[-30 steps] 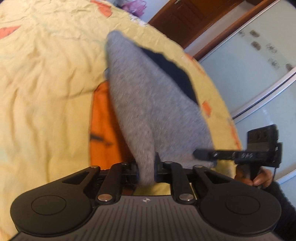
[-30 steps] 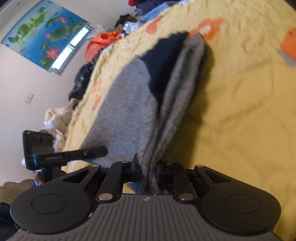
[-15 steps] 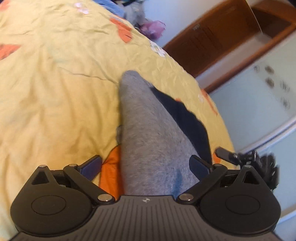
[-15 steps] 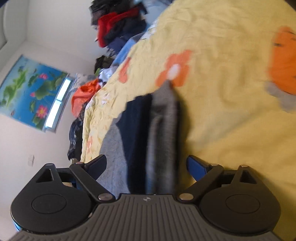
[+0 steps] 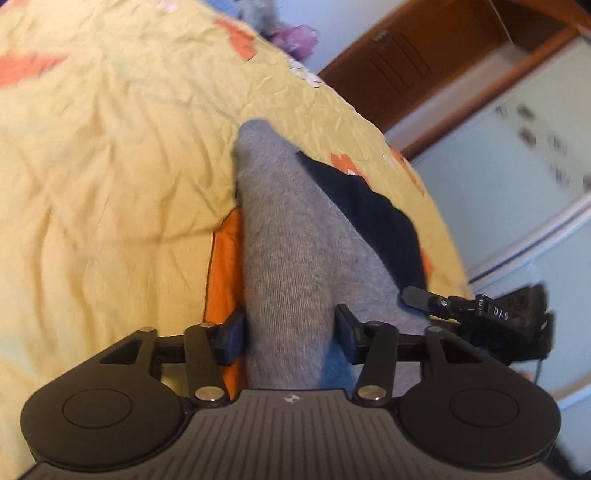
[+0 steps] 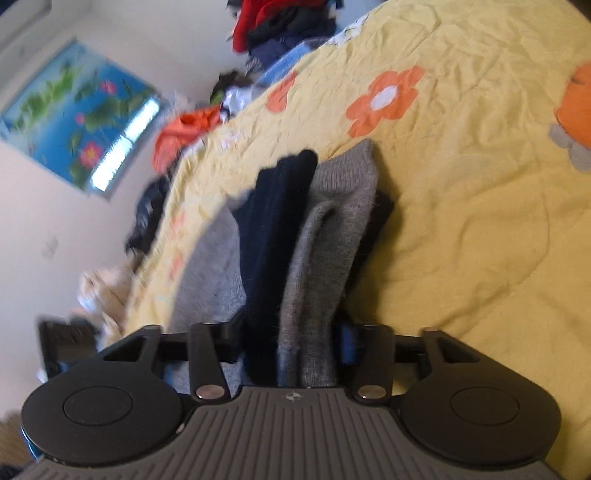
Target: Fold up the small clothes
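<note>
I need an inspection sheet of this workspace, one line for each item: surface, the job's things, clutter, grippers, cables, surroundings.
Surface: yellow bedspread with orange flowers, wrinkled.
Job's things: grey garment with a dark navy part, lying on the bedspread.
Clutter: clothes pile at the far edge of the bed; more clothes beside it.
Grippers: left gripper and right gripper both straddle the garment, partly open, with gaps beside the cloth.
Cables: thin cable below the right gripper's device.
Surroundings: wooden door, pale wardrobe panel, lotus picture.
</note>
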Tool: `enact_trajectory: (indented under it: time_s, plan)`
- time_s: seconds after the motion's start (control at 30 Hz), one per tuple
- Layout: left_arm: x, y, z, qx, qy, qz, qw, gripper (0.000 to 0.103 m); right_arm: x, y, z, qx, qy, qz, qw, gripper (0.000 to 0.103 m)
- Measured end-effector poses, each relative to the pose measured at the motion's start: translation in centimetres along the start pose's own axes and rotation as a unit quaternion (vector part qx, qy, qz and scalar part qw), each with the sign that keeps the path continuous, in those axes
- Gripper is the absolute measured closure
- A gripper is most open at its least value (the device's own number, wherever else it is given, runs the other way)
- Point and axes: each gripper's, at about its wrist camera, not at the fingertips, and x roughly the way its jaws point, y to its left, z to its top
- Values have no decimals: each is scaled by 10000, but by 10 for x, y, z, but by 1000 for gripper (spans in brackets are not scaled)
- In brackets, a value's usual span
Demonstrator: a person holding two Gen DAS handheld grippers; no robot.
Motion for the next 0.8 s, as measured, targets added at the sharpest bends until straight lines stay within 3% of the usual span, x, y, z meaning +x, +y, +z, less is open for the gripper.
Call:
enact_trajectory:
  time_s: [0.03,0.1,0.2,0.27,0.3,0.33,0.4,0.47,0.53,0.57,0.6,0.63,0.67,0.7,0.73,0.8]
  plan:
    - [-5,-1,-4,-80,47,-78,9999,34,-3,3,0,51,-4,11,10000,32]
    - [-12,-1,-17,-78,91,-249,9996,26,-18,7,-9,-95,58,42,9999,28]
    - [-20,0,-44,27,85,-437,9990,26,-31,2,-29,-48,377,114,9992,28]
    - [-20,0,-51,-85,24,-466,9989,34,-33,4,-48,-211,498,115,9985,41]
    - [-16,1,-52,-211,185,-397,9988,72,-34,5,-55,-221,543,44,9983,59]
    - [-10,2,-53,-311,384,-290,9984,85,-33,5,-62,-188,636,-51,9978,79]
    - [-13,2,-55,-356,378,-265,9983,85,-37,5,-72,-242,693,25,9973,81]
    - [-16,-5,-55,-98,394,-108,9991,85,-42,-1,-77,-133,647,110,9978,81]
    - [-21,-13,-56,239,281,126,9992,78,-45,-9,-77,61,516,143,9985,84]
    - [-25,-17,-56,365,257,274,9986,71,-49,-11,-76,145,442,159,9988,80]
    - [-32,-21,-55,487,204,513,9973,54,-55,-8,-73,141,362,85,9992,69]
    - [-45,-25,-55,627,37,809,9947,35,-62,-4,-70,51,194,-74,9998,55]
    - [-57,-33,-56,847,-320,1123,9895,28,-71,3,-64,-100,-56,-258,9996,45]
    - [-69,-45,-61,1221,-801,1352,9800,22,-78,11,-56,-312,-357,-443,9979,28]
    - [-76,-58,-64,1647,-1175,1481,9681,21,-82,19,-47,-536,-662,-590,9946,23]
    - [-75,-86,-67,2385,-1580,1569,9453,21,-77,32,-21,-764,-1021,-739,9891,23]
